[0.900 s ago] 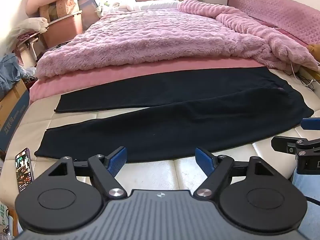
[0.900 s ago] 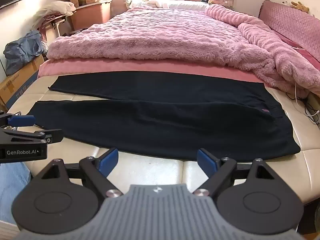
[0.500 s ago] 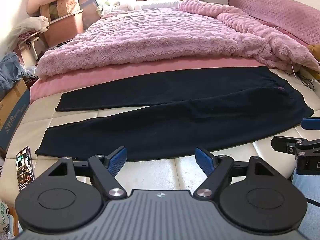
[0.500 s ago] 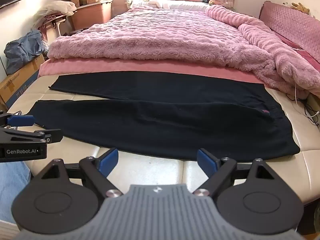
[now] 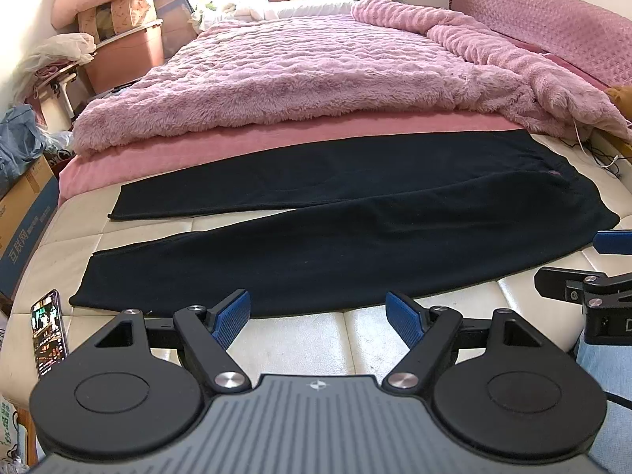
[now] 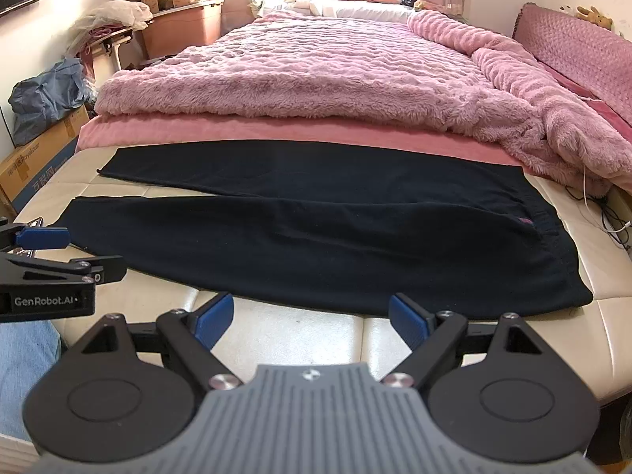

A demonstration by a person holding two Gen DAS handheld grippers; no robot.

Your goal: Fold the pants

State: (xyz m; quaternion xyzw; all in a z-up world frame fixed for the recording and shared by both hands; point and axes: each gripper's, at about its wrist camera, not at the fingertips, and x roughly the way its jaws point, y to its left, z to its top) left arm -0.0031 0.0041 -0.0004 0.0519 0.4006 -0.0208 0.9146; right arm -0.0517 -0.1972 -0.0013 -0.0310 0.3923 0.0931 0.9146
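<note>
Black pants (image 5: 355,233) lie spread flat on the cream mattress (image 5: 355,328), just before the pink fluffy blanket (image 5: 316,79). Left hand-held gripper (image 5: 318,312) and right hand-held gripper (image 6: 312,316) hover near the pants' near edge, jaws wide, empty.

Left gripper (image 5: 318,314) tilted down and forward, jaws spread wide, nothing between the blue pads (image 5: 233,318). Right gripper (image 6: 312,318) same downward tilt, jaws wide apart, also empty. Both held side by side and apart, each showing at the edge of the other's view. Denim-clad leg (image 6: 23,371) of the person visible below, between them.
</note>
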